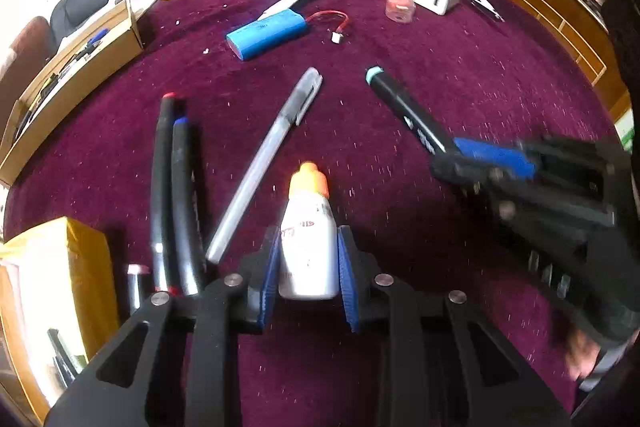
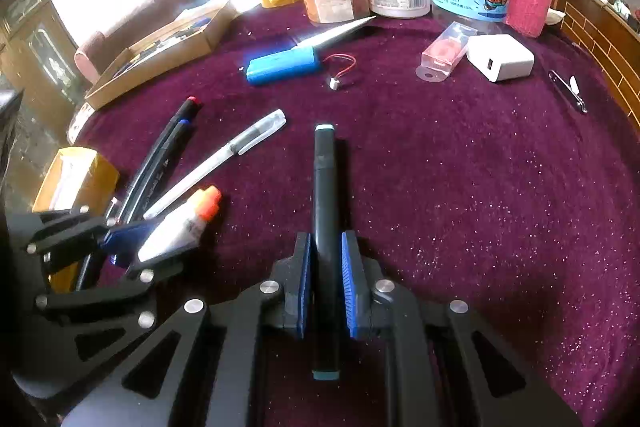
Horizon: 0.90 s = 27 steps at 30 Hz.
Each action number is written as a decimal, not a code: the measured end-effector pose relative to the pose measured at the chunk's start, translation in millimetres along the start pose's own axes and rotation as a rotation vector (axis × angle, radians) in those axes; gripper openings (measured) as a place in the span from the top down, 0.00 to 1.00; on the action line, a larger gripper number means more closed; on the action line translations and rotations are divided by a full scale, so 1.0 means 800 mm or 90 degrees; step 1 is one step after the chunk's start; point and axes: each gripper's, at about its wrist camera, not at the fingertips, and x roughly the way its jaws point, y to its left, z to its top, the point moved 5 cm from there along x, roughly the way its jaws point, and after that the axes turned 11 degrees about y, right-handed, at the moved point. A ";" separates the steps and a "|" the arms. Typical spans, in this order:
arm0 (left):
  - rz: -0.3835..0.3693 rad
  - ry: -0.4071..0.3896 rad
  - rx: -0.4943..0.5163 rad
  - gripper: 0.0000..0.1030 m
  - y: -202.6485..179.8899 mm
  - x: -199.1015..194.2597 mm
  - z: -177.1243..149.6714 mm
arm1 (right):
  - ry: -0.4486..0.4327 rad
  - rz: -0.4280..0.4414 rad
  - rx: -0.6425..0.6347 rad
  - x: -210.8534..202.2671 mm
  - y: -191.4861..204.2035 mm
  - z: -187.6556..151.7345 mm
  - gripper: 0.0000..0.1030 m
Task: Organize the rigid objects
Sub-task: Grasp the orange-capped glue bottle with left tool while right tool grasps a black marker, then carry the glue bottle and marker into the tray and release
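Purple cloth (image 1: pixel 440 75) — left claw (image 1: pixel 308 259) clamps glue bottle (image 1: pixel 308 235), right claw (image 2: pixel 326 267) clamps black marker (image 2: pixel 325 207).

Left gripper (image 1: pixel 308 259): matte black plastic frame, triangular cut-outs in arms, round silver pivot pins, blue ribbed pads (image 1: pixel 347 283) lining both fingers. Right gripper (image 2: pixel 326 283): identical build, same blue pads (image 2: pixel 349 287), silver pins. Bit of bare skin behind it, blurred.

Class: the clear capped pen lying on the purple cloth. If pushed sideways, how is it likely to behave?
The clear pen looks round and slim, so it may roll, though its cap clip would probably stop it. The fuzzy purple cloth likely adds drag. It looks rigid, so it should shift as one piece.
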 end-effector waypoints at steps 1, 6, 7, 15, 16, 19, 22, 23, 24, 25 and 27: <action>-0.003 -0.001 -0.012 0.76 0.002 0.002 0.004 | -0.003 -0.002 -0.004 0.000 0.001 -0.001 0.87; 0.046 -0.043 -0.024 0.77 -0.002 -0.013 -0.014 | -0.025 0.012 0.010 -0.008 0.002 -0.003 0.88; 0.055 -0.058 -0.029 0.77 -0.002 -0.021 -0.021 | -0.038 0.031 0.007 -0.014 0.006 -0.003 0.88; 0.112 -0.186 -0.109 0.76 0.026 -0.121 -0.098 | -0.140 0.164 -0.082 -0.063 0.077 -0.019 0.87; 0.114 -0.194 -0.121 0.76 0.032 -0.132 -0.109 | -0.145 0.170 -0.093 -0.066 0.085 -0.022 0.87; 0.113 -0.203 -0.159 0.76 0.056 -0.157 -0.144 | -0.159 0.187 -0.127 -0.071 0.112 -0.036 0.87; 0.103 -0.198 -0.190 0.76 0.081 -0.167 -0.178 | -0.158 0.208 -0.141 -0.076 0.134 -0.047 0.87; 0.107 -0.193 -0.196 0.76 0.089 -0.166 -0.186 | -0.144 0.224 -0.142 -0.076 0.146 -0.052 0.87; 0.110 -0.191 -0.204 0.76 0.099 -0.168 -0.197 | -0.131 0.237 -0.150 -0.076 0.156 -0.055 0.87; 0.114 -0.187 -0.211 0.76 0.109 -0.168 -0.208 | -0.119 0.234 -0.159 -0.074 0.170 -0.058 0.87; 0.120 -0.178 -0.227 0.76 0.127 -0.165 -0.225 | -0.097 0.223 -0.181 -0.070 0.205 -0.066 0.87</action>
